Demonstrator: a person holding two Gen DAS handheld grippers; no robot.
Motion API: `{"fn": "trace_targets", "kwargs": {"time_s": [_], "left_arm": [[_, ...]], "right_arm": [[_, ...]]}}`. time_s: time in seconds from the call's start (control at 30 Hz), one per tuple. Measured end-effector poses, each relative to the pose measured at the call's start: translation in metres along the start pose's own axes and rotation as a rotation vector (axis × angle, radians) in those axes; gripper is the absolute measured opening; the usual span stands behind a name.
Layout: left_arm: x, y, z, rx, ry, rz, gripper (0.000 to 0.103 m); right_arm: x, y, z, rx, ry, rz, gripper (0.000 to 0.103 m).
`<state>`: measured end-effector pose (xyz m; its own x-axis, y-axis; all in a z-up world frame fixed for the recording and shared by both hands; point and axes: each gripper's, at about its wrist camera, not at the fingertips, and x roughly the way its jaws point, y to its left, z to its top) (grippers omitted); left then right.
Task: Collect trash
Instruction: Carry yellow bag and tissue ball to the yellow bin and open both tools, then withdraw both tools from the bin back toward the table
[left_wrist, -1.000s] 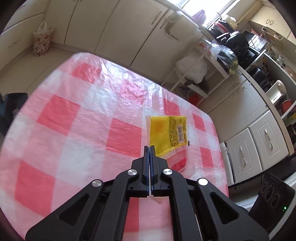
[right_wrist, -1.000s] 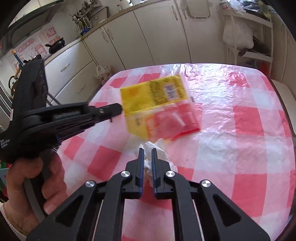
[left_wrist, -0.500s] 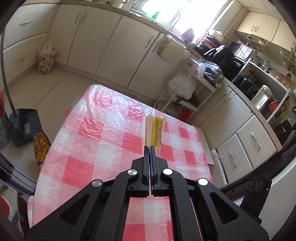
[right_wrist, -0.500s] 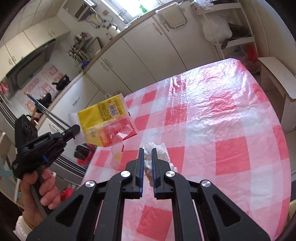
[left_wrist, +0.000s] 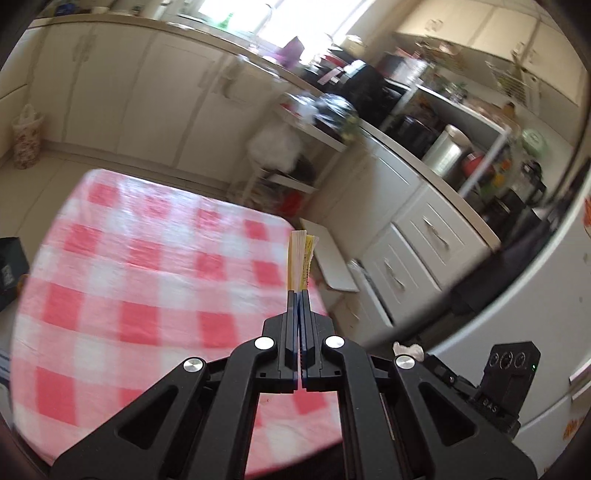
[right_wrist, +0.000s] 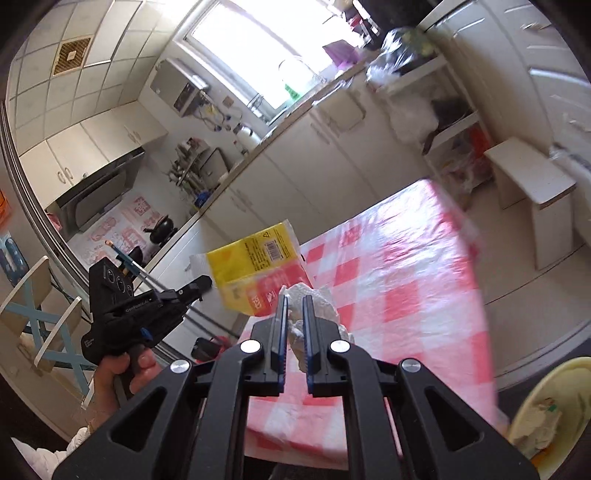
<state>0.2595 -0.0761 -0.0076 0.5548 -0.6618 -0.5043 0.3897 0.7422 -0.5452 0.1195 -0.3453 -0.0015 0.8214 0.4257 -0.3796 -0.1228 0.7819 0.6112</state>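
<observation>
Below, a table (right_wrist: 413, 295) under a pink-and-white checked cloth (left_wrist: 147, 295) fills the lower field of both wrist views, with white cabinets (left_wrist: 413, 251) beyond its far edge. Left gripper (left_wrist: 297, 291): jaws closed on a yellow-and-red wrapper (right_wrist: 258, 269), held in the air off the table's left edge, seen edge-on from its own camera. Right gripper (right_wrist: 294, 299): jaws narrowed around a crumpled white tissue (right_wrist: 317, 306), lifted clear of the cloth near the table's near edge. At the lower right corner of the right view, a pale bin (right_wrist: 554, 413), possibly a bowl, contains scraps; blur prevents certainty.
</observation>
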Motion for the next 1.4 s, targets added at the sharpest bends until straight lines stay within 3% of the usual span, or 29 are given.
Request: {"fn": "trace_targets", "kwargs": {"time_s": [0.2, 0.3, 0.57, 0.63, 0.67, 0.7, 0.77, 0.9, 1.1, 1.4], "left_arm": [[0.051, -0.095, -0.057, 0.112, 0.155, -0.119, 0.001], [0.082, -0.132, -0.089, 0.157, 0.238, -0.143, 0.001], [0.168, -0.204, -0.163, 0.285, 0.469, -0.064, 0.002], [0.179, -0.209, -0.170, 0.305, 0.505, -0.038, 0.011], [0.179, -0.210, -0.171, 0.310, 0.509, -0.036, 0.027], [0.175, -0.210, -0.169, 0.308, 0.494, -0.039, 0.044], [0.165, -0.206, -0.163, 0.297, 0.451, -0.025, 0.058], [0.140, -0.186, -0.147, 0.270, 0.385, 0.013, 0.068], [0.078, -0.157, -0.133, 0.327, 0.229, 0.132, 0.087], [-0.008, -0.120, -0.116, 0.356, 0.039, 0.276, 0.093]], "right_arm": [[-0.075, -0.067, -0.021, 0.091, -0.063, -0.179, 0.009], [-0.100, -0.106, -0.041, 0.172, -0.072, -0.264, 0.009], [-0.108, -0.177, -0.074, 0.308, -0.017, -0.373, 0.010], [-0.097, -0.194, -0.080, 0.343, 0.026, -0.405, 0.014], [-0.093, -0.201, -0.084, 0.363, 0.045, -0.431, 0.024], [-0.090, -0.206, -0.088, 0.388, 0.058, -0.449, 0.043], [-0.088, -0.217, -0.096, 0.446, 0.062, -0.475, 0.063], [-0.090, -0.204, -0.100, 0.451, 0.055, -0.495, 0.063], [-0.087, -0.142, -0.079, 0.270, 0.007, -0.498, 0.072], [-0.054, -0.034, -0.062, -0.032, -0.020, -0.448, 0.081]]}}
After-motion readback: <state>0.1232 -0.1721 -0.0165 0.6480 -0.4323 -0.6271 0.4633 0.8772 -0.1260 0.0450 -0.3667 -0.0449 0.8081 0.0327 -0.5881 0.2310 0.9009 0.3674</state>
